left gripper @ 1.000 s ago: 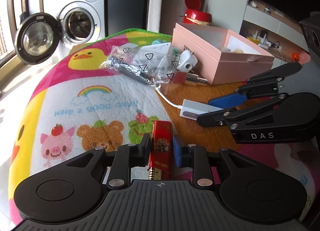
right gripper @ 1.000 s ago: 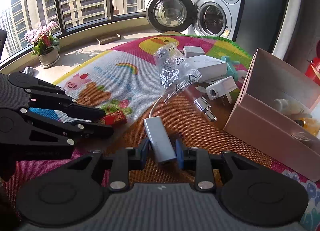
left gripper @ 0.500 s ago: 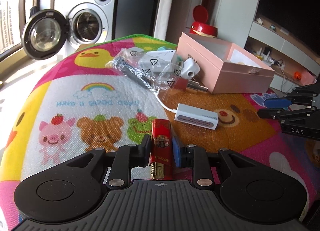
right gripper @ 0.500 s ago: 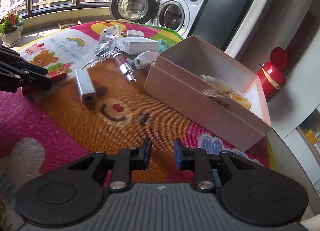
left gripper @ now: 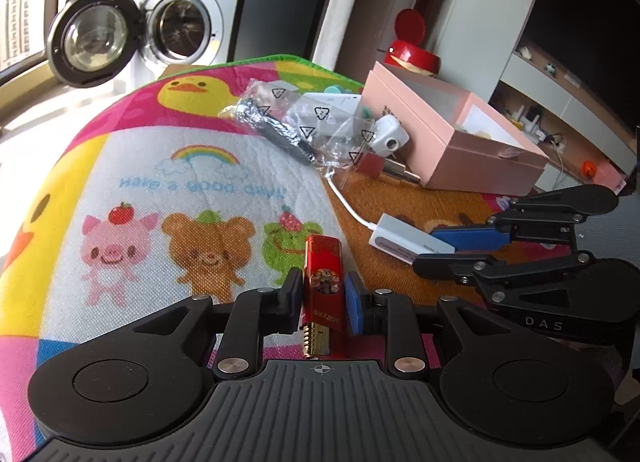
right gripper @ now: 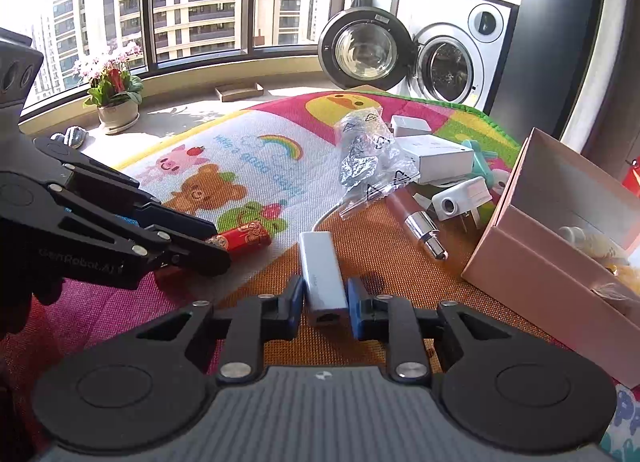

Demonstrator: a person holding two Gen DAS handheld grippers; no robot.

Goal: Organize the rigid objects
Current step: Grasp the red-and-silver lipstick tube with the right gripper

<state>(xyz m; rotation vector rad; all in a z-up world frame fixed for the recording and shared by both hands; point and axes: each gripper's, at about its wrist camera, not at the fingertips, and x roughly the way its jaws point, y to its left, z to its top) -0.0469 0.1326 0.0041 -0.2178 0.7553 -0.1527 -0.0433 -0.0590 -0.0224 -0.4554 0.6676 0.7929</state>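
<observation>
The right gripper (right gripper: pixel 323 298) came back and has just been closing on the adapter (right gripper: pixel 322 272), which lies on the mat (right gripper: pixel 380 258) lengthwise between its jaws, while the left gripper (left gripper: pixel 324 293) grips the lighter (left gripper: pixel 322 282).

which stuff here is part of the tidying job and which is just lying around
Job: red lighter in left gripper; white adapter in right gripper; pink box; white plug; plastic bag.

Lying about: washing machine; flower pot.
</observation>
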